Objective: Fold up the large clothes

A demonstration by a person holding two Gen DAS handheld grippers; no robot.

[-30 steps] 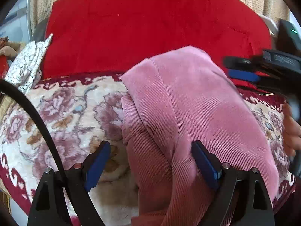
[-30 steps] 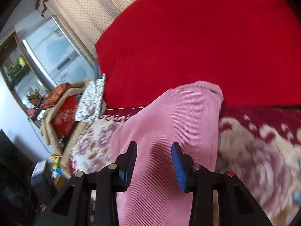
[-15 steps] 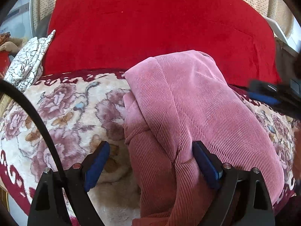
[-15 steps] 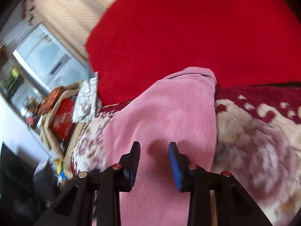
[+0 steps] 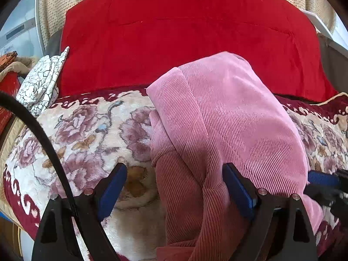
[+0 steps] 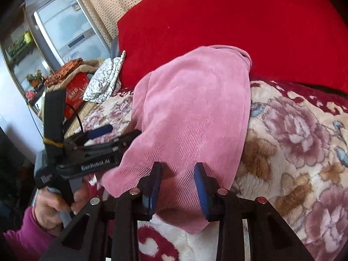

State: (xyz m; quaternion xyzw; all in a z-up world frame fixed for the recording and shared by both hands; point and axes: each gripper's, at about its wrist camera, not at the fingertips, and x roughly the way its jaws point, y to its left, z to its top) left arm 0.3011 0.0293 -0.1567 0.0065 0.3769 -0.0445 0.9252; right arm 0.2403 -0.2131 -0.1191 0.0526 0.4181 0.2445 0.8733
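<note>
The left gripper (image 5: 174,184) stands wide open over the near left edge of the folded pink corduroy garment (image 5: 228,117), gripping nothing. The garment lies on a floral blanket (image 5: 87,130) before a red cushion (image 5: 184,32). The right gripper (image 6: 178,184), jaws narrowly apart, hovers over its near right corner, pads not visibly pinching cloth

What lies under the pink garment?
The pink garment lies on a floral blanket, visible around it; a folded pink layer pokes out beneath. Anything else underneath is covered.

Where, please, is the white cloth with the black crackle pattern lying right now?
The white crackle-patterned cloth lies at the left in both wrist views, beside the red velvet cushion, at the floral blanket's far edge.
</note>
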